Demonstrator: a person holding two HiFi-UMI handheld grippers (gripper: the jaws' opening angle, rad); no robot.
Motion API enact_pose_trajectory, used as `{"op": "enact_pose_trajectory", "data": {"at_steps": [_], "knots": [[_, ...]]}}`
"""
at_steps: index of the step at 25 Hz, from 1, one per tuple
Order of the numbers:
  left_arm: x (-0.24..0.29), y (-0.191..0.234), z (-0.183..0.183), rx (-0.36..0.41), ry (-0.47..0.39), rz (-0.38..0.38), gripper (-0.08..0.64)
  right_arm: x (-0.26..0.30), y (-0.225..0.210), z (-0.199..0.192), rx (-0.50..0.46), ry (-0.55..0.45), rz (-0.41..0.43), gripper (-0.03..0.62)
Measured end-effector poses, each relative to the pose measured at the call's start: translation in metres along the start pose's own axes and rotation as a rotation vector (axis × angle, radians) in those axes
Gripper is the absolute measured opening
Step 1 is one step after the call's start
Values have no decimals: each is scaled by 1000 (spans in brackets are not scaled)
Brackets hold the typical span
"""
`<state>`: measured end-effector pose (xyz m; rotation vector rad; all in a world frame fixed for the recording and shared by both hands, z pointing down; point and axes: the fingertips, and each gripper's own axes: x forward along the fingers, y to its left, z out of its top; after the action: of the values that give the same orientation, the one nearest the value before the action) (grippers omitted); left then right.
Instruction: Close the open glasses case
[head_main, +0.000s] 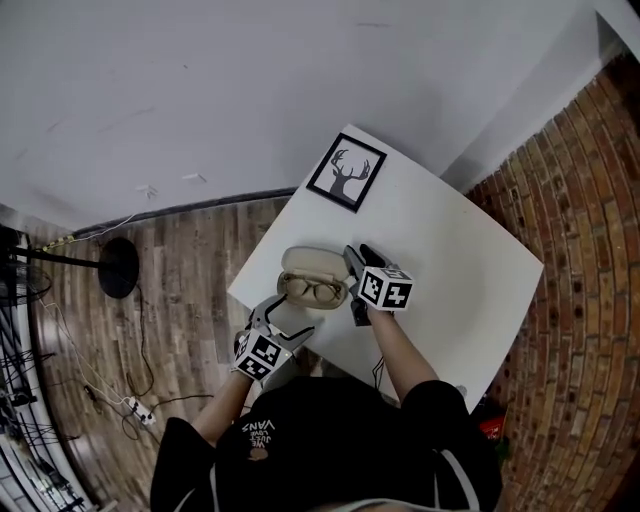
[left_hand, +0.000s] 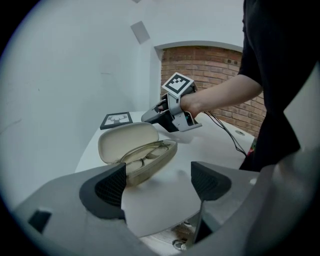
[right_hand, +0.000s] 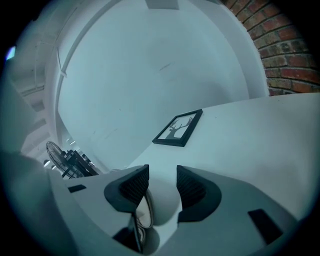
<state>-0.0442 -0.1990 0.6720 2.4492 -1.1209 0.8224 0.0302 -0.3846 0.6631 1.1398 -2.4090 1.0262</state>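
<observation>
A beige glasses case (head_main: 313, 278) lies open on the white table (head_main: 450, 270), its lid (left_hand: 127, 140) tilted up and a pair of glasses (left_hand: 146, 153) in its tray. My left gripper (head_main: 283, 318) hovers at the table's near edge just short of the case. Its jaws (left_hand: 159, 182) are open with only tabletop between them. My right gripper (head_main: 352, 256) sits at the case's other side, close behind the lid (left_hand: 170, 117). Its jaws (right_hand: 162, 186) stand partly apart. The case's rim (right_hand: 143, 214) shows low between them, and no pad visibly presses on it.
A black-framed deer picture (head_main: 346, 171) lies flat at the table's far corner (right_hand: 178, 128). A cable (left_hand: 227, 135) trails from the right gripper across the table. Beyond the left edge is wooden floor with a round black stand base (head_main: 118, 267). A brick wall (head_main: 590, 250) is on the right.
</observation>
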Motion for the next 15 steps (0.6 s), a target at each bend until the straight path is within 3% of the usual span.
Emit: {"op": "enact_pose_trajectory", "data": {"at_steps": [15], "knots": [[-5,-9,-21,39,22,-140,408,-45,32,-9,-49,-57,-52,163]]}}
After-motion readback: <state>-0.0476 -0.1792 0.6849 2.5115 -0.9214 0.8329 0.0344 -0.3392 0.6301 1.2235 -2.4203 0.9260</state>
